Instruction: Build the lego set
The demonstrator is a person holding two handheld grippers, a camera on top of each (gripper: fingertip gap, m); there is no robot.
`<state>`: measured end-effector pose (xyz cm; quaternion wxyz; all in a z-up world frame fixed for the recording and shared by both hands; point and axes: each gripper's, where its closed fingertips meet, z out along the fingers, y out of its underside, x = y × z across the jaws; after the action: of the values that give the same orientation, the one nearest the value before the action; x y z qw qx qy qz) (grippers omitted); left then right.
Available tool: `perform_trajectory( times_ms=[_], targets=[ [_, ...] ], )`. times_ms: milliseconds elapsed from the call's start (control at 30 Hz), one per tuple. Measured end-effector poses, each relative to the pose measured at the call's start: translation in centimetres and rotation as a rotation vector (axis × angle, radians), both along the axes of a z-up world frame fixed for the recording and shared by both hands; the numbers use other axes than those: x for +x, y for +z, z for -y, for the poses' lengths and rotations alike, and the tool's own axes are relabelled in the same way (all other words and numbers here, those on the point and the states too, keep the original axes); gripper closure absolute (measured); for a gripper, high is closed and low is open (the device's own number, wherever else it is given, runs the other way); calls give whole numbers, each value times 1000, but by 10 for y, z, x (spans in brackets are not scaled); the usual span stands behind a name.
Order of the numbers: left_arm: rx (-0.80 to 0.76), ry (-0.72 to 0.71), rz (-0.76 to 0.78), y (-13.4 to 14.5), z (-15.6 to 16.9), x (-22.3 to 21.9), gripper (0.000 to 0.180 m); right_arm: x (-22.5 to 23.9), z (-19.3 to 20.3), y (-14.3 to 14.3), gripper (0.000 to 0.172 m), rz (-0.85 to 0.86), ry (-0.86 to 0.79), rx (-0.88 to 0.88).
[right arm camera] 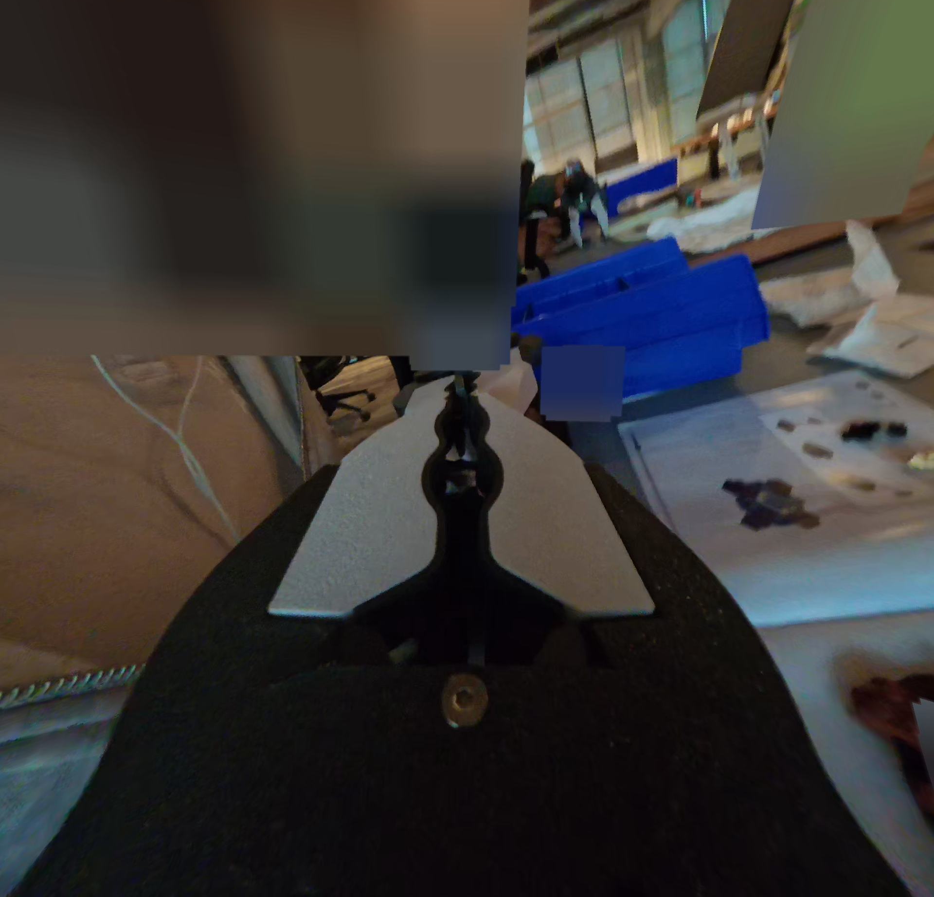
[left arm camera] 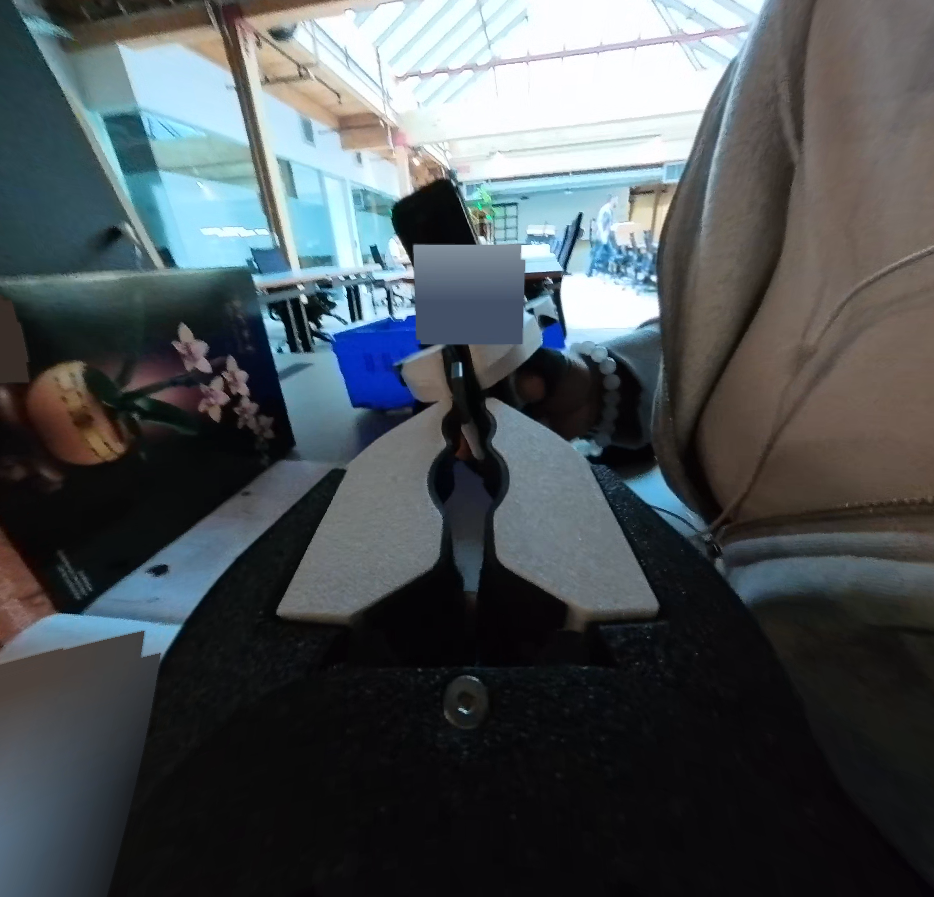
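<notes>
In the left wrist view my left gripper (left arm camera: 462,408) is shut on a thin black piece (left arm camera: 457,382) with a small silver band, which stands up between its pale fingers (left arm camera: 404,468). Right behind it are the right gripper's white fingertips (left arm camera: 429,375), on both sides of the same piece, with a hand wearing a bead bracelet (left arm camera: 606,382) behind them. In the right wrist view my right gripper (right arm camera: 462,402) is shut on a small dark piece (right arm camera: 461,392) at its tips. The left gripper's white finger (right arm camera: 515,387) is just beyond. A blurred patch hides the top of the piece.
A dark box with a pink orchid picture (left arm camera: 141,392) stands at the left and a blue bin (left arm camera: 374,362) behind the grippers. A person's beige top (left arm camera: 808,317) fills the right. Stacked blue bins (right arm camera: 657,306) and a white sheet with small dark parts (right arm camera: 783,493) lie at the right. My two grippers' fingertips are within a few centimetres of each other.
</notes>
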<state>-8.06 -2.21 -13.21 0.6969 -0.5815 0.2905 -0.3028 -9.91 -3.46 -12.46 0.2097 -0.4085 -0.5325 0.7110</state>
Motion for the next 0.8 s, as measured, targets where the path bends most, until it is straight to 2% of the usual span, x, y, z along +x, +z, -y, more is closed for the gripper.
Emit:
perform_trajectory(
  times_ms=[167, 367, 467, 533, 567, 600, 667, 733, 800],
  targets=[
    [-113, -90, -23, -11, 2, 7, 175, 8, 2, -7, 161, 151, 110, -22],
    [-170, -139, -102, -20, 5, 16, 175, 13, 4, -16, 170, 222, 145, 243],
    [-166, -115, -125, -20, 4, 16, 174, 11, 1, -14, 171, 224, 114, 257],
    [-117, -70, -119, -14, 1, 13, 173, 7, -4, -5, 172, 215, 72, 72],
    [-76, -23, -129, -10, -2, 9, 168, 4, -9, 1, 172, 221, 60, -96],
    [-26, 33, -154, -7, -5, 4, 156, 3, -13, 4, 172, 249, 70, -281],
    [68, 118, -258, -7, -8, -3, 146, 0, -16, -1, 172, 338, 121, -576],
    [124, 151, -363, -13, -8, -5, 145, -3, -17, -11, 172, 408, 142, -737],
    [148, 170, -410, -17, -9, -7, 149, -3, -13, -16, 171, 476, 193, -814]
  ],
)
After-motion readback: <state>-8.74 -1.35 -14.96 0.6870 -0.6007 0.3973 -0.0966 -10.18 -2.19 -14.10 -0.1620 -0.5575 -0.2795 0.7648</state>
